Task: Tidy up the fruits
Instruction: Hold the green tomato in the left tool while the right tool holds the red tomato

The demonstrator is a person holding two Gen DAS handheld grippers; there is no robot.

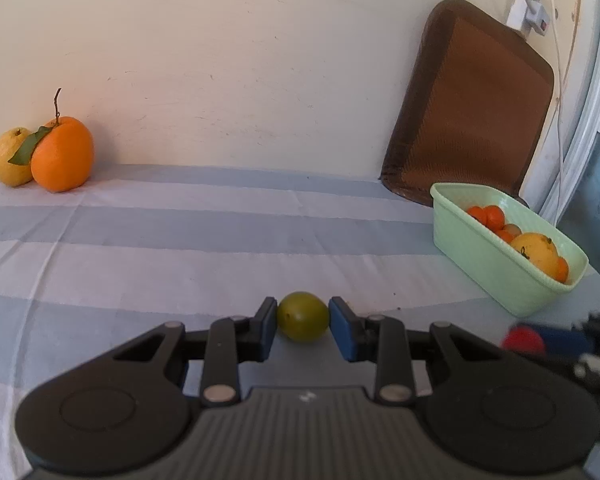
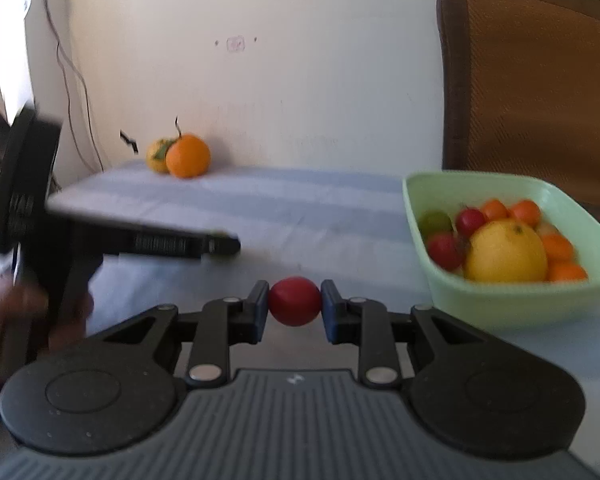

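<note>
While the left gripper (image 1: 303, 317) is clamped on a green fruit (image 1: 302, 316), the right gripper (image 2: 295, 302) pinches a red fruit (image 2: 295, 301) just beside the green basket (image 2: 500, 300).

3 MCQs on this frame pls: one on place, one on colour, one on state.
1. Where is the large orange with stem and leaf?
A. In the green basket
B. On the cloth by the wall, next to a yellow fruit
C. Between gripper fingers

2. What colour is the fruit in the right gripper?
A. Red
B. Green
C. Orange

3. What is the left gripper doing?
A. Open, empty
B. Shut on a small green fruit
C. Shut on a leaf

Answers:
1 B: it sits against the yellow fruit, far from the green basket.
2 A: the small red fruit is between its fingers.
3 B: both pads press the small green fruit.
</note>
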